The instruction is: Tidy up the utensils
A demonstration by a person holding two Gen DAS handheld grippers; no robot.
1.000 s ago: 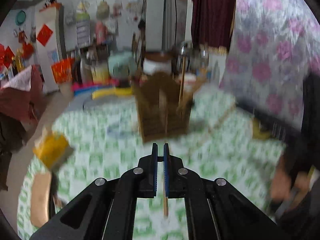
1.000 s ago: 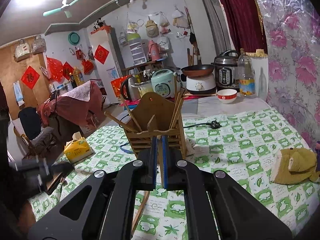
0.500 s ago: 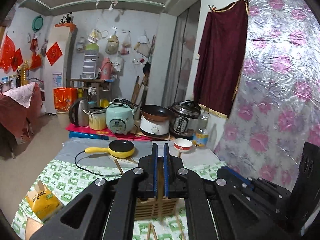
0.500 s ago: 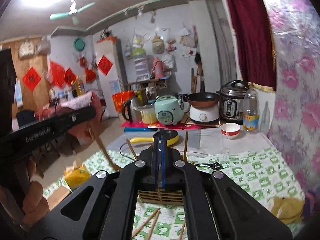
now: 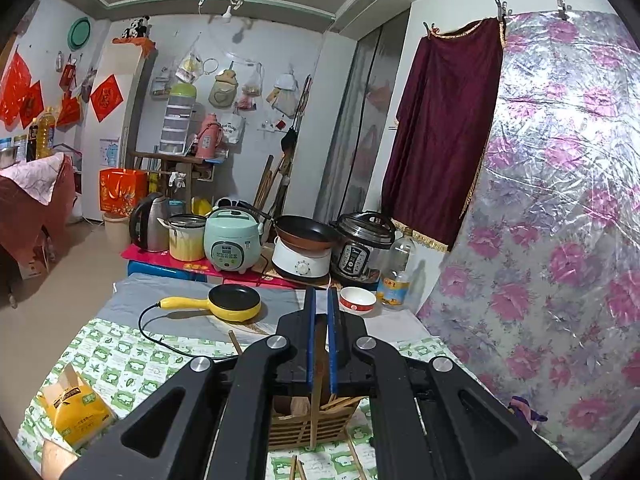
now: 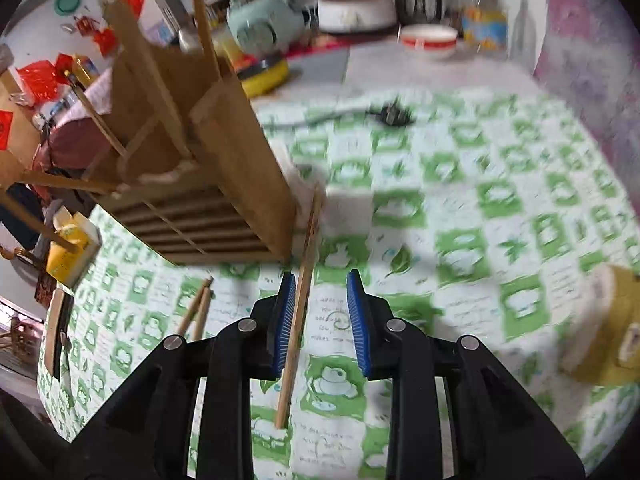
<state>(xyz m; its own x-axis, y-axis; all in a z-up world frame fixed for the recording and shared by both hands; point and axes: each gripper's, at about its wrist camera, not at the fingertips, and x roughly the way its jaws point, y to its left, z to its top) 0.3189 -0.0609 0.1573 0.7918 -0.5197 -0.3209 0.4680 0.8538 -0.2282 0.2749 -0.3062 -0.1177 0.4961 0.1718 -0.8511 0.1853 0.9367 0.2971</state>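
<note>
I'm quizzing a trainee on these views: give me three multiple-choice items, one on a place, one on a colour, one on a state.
1. Where is the pan? A in a sink; B on the grey cloth; C on a chair.
2. What colour are the pads? A red; B green; C blue.
3. How is the right gripper? A open around a chopstick; B shut on a chopstick; C shut on nothing.
Key: B, grey fabric lies under it; C, both show blue; A, its jaws have just been opening, with a gap beside the chopstick between them.
</note>
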